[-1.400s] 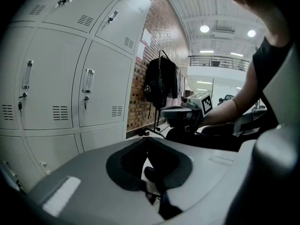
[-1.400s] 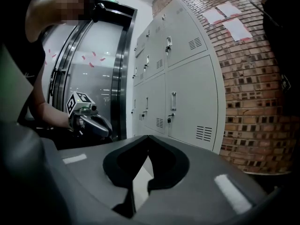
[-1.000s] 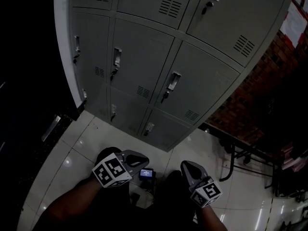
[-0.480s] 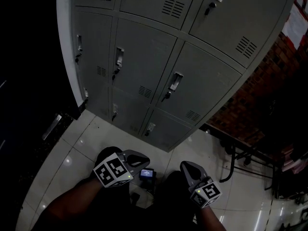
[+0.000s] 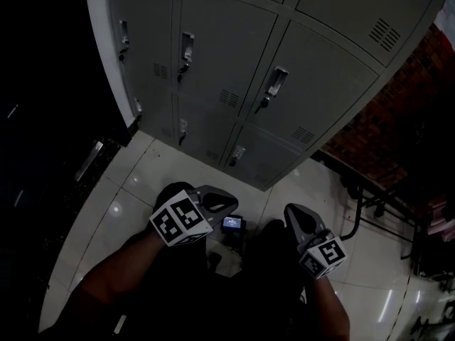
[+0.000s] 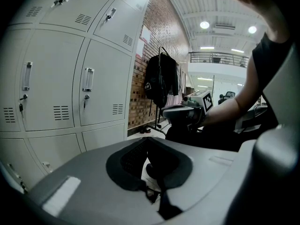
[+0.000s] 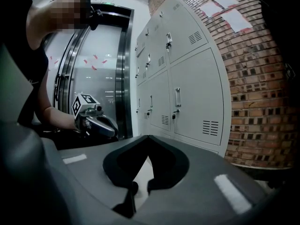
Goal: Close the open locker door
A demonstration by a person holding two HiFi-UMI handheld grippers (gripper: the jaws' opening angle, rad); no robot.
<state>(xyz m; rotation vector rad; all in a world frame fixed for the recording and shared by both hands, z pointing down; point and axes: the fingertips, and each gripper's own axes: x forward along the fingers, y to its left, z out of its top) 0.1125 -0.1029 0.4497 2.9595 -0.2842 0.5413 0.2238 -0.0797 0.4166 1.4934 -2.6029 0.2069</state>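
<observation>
The grey locker bank (image 5: 234, 69) fills the top of the head view, and every door I can see there lies flush, each with its handle (image 5: 276, 82) and vent. Both grippers hang low by the person's body, well short of the lockers. My left gripper (image 5: 220, 203) points toward the lockers with its jaws together and nothing between them. Beside it, my right gripper (image 5: 293, 215) is also shut and empty. The right gripper view shows the lockers (image 7: 187, 78) side-on, and the left gripper (image 7: 105, 128) shows across from it.
A brick wall (image 5: 398, 119) runs to the right of the lockers, with a dark metal frame (image 5: 362, 212) standing in front of it. A black jacket (image 6: 161, 78) hangs on a rack. A dark doorway (image 5: 43, 119) lies at the left. Glossy white floor tiles (image 5: 142, 176) run underfoot.
The head view has tilted down: the lockers slid up in the frame and the grippers sit higher. Both grippers keep their pose near the body, jaws unchanged.
</observation>
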